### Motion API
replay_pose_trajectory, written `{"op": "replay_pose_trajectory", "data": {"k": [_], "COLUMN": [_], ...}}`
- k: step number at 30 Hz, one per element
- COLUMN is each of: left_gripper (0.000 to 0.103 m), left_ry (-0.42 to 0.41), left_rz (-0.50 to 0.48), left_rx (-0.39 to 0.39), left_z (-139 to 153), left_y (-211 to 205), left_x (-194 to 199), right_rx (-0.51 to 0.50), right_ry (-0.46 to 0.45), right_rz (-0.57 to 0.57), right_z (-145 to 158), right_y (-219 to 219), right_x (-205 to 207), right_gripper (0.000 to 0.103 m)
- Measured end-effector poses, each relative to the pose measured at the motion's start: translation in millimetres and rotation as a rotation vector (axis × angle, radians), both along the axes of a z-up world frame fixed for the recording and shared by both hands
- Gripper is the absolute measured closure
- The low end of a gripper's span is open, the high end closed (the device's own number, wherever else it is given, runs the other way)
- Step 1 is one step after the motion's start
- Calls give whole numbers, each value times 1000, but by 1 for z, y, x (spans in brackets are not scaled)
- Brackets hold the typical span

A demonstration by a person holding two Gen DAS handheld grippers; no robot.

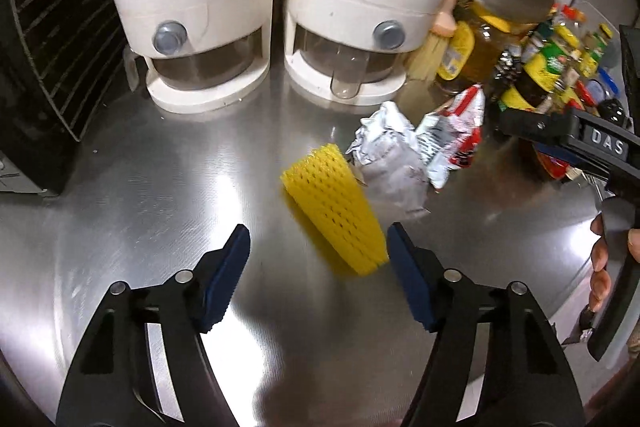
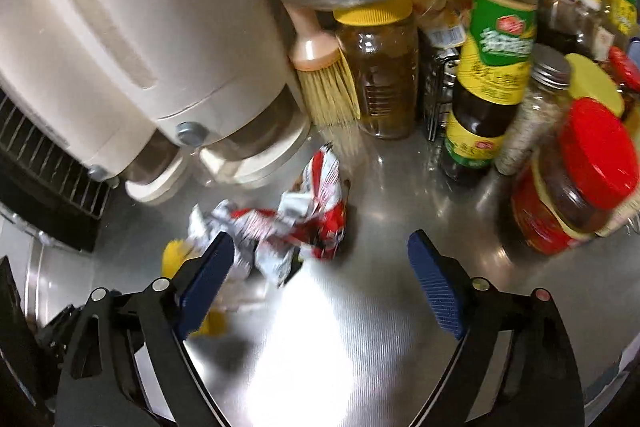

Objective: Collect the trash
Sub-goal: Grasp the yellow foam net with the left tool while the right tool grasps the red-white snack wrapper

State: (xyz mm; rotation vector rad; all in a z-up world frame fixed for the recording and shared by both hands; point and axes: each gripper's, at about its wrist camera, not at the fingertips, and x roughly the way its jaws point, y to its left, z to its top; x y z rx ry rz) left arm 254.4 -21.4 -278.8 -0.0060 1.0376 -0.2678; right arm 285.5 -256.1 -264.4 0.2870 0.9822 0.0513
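text: "DAS" in raised letters on my right gripper point(image 1: 568, 139), seen from my left wrist | sauce bottle point(image 2: 492, 67) green-and-yellow label: characters too blurred for me to read | crumpled red-and-white wrapper point(image 2: 316, 223): print illegible | other jars: nothing I can read

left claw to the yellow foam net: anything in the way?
Nothing visible blocks it. The yellow foam net lies on the bare steel counter just ahead of the open left claw, its near end close to the claw's right pad. The crumpled wrappers lie beyond it, against its far end.
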Motion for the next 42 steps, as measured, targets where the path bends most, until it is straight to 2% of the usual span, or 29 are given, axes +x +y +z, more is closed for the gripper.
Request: {"op": "replay_pose_trajectory", "data": {"k": [10, 18, 21, 22, 24, 26, 28, 36, 42], "left_gripper": [39, 63, 73, 77, 85, 91, 92, 93, 93], "left_ry": [73, 84, 79, 78, 74, 72, 67, 54, 36], "left_rz": [-3, -46, -63, -67, -71, -75, -78, -66, -71], "left_rx": [36, 27, 26, 24, 17, 18, 22, 33, 52], "left_z": [-31, -38, -37, -37, -35, -34, -33, -21, -9], "left_y": [-4, -17, -22, -23, -25, -25, -25, -16, -9], "left_x": [23, 27, 27, 27, 26, 25, 23, 2, -27], "right_rx": [48, 75, 81, 77, 54, 50, 46, 22, 4], "right_ry": [58, 93, 112, 113, 111, 110, 102, 58, 34], "right_rz": [11, 49, 74, 79, 90, 101, 99, 89, 87], "right_z": [-32, -42, -46, -46, -47, -46, -43, -27, -17], "right_y": [6, 17, 24, 25, 29, 31, 30, 23, 24], "right_x": [42, 54, 56, 55, 54, 52, 49, 23, -14], "right_gripper": [15, 15, 31, 45, 50, 53, 55, 59, 61]}}
